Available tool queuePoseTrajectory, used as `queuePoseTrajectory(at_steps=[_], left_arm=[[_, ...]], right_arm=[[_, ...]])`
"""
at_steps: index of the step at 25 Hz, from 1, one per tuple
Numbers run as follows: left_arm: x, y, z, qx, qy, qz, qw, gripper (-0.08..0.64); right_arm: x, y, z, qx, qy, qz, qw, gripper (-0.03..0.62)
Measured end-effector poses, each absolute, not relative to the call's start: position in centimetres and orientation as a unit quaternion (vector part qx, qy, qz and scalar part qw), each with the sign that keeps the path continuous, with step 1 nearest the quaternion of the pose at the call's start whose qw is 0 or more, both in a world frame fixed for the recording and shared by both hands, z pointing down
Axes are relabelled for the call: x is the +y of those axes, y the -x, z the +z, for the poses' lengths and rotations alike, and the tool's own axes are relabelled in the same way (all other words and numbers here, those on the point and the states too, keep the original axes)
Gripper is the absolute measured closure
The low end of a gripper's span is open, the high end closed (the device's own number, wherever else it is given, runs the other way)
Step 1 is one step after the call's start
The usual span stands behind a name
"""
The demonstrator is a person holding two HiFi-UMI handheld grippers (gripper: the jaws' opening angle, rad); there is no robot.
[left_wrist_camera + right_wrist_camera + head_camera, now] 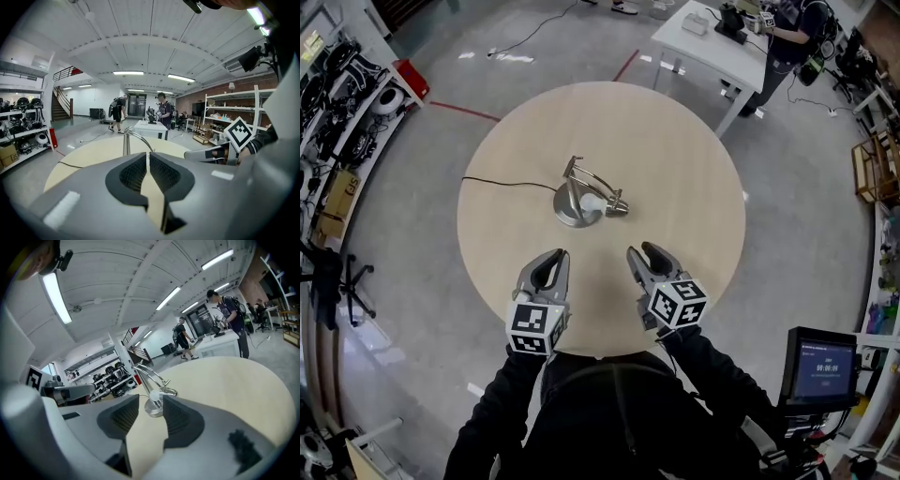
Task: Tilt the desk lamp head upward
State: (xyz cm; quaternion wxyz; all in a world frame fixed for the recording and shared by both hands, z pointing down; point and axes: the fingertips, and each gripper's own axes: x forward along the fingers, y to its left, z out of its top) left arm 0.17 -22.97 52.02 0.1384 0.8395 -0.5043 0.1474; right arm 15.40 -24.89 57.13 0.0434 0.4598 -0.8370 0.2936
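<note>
The round wooden worktop (694, 187) carries a chrome desk lamp (581, 199) at about its middle, and everything else is placed from that lamp. Both tools hover on the person's side of the lamp, short of it and touching nothing. The left tool (553, 257) has its jaws drawn together and empty. The right tool (644, 251) has its jaws apart, with only bare worktop between them and the lamp in line beyond. The lamp's curved arms rise from its round base (570, 216), and the lamp head (615, 207) droops low beside that base, on the right tool's side.

To do this well, I would bring the open right tool onto the head, close gently on its shell rather than the white bulb (594, 202), and pivot it upward slowly. The closed left tool could press on the base so the light lamp does not skid.
</note>
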Motion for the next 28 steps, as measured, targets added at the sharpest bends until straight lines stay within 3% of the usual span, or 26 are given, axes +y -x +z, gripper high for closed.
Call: queuePoseTrajectory(at_steps=[5,16,28], left_arm=[[-25.5,1.6,54.0,-0.486,-0.847,0.164,0.141,0.526],[-25.5,3.3,56.8,-0.461,-0.855,0.171,0.163,0.525],[-22.0,5.0,57.3,-0.473,-0.841,0.18,0.193,0.526]], right_arm=[[-27.6,-14.5,60.6,-0.8,-0.492,0.342,0.028,0.404],[-34.9,-11.7,67.6,-0.703,-0.518,0.475,-0.111,0.243],[-36.7,-11.0,69.2,-0.671,-0.551,0.481,-0.119,0.239]])
